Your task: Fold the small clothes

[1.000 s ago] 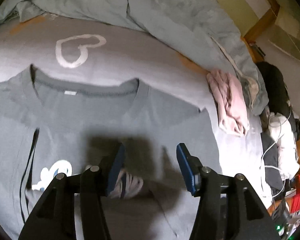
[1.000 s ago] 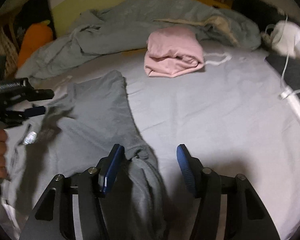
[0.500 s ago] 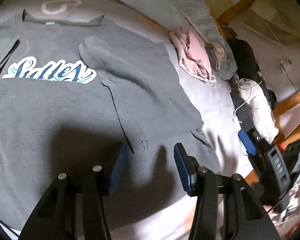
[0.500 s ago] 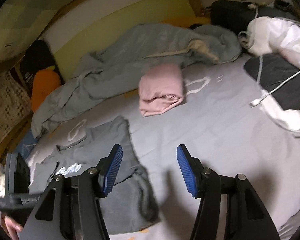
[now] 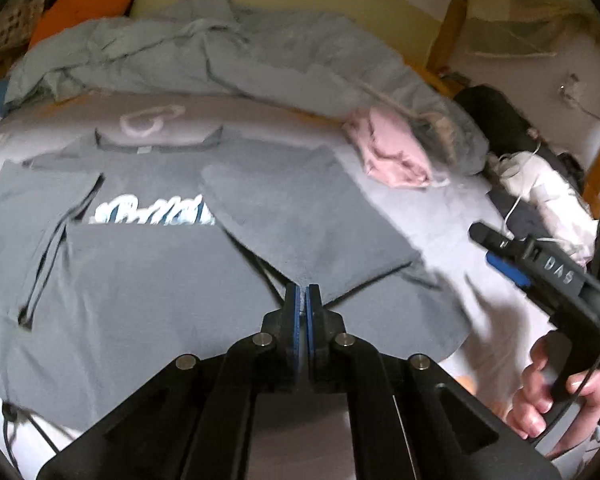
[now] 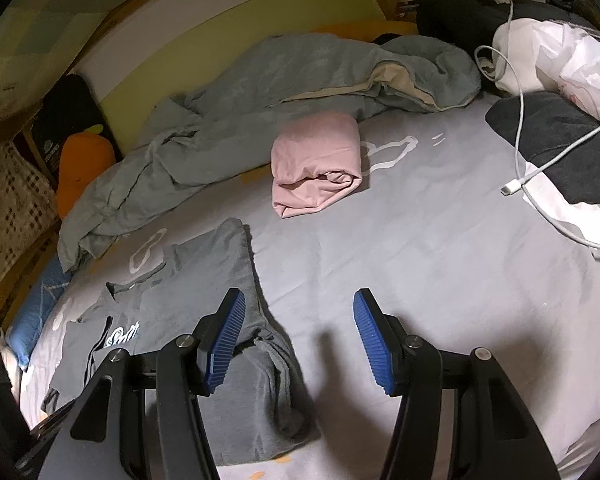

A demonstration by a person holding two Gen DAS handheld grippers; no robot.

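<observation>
One gray shirt [image 5: 148,280] lies flat on the bed [image 6: 420,248]. The left gripper [image 5: 302,300] is pinched tight on its folded corner. The right gripper [image 6: 298,338] hangs half open, empty. One pink folded cloth [image 6: 316,166] sits at twelve o'clock.

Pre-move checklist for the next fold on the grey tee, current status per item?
1. Left gripper shut at the edge of the folded-in flap of the grey printed cotton T-shirt: ok.
2. Fabric actually pinched between its pads: cannot tell.
3. Right gripper open and holding nothing: ok.
4. Right gripper over the shirt: not ok, mostly over the bare grey bedsheet.
5. Folded pink garment apart from the shirt: ok.
6. White charging cable away from the shirt: ok.
</observation>
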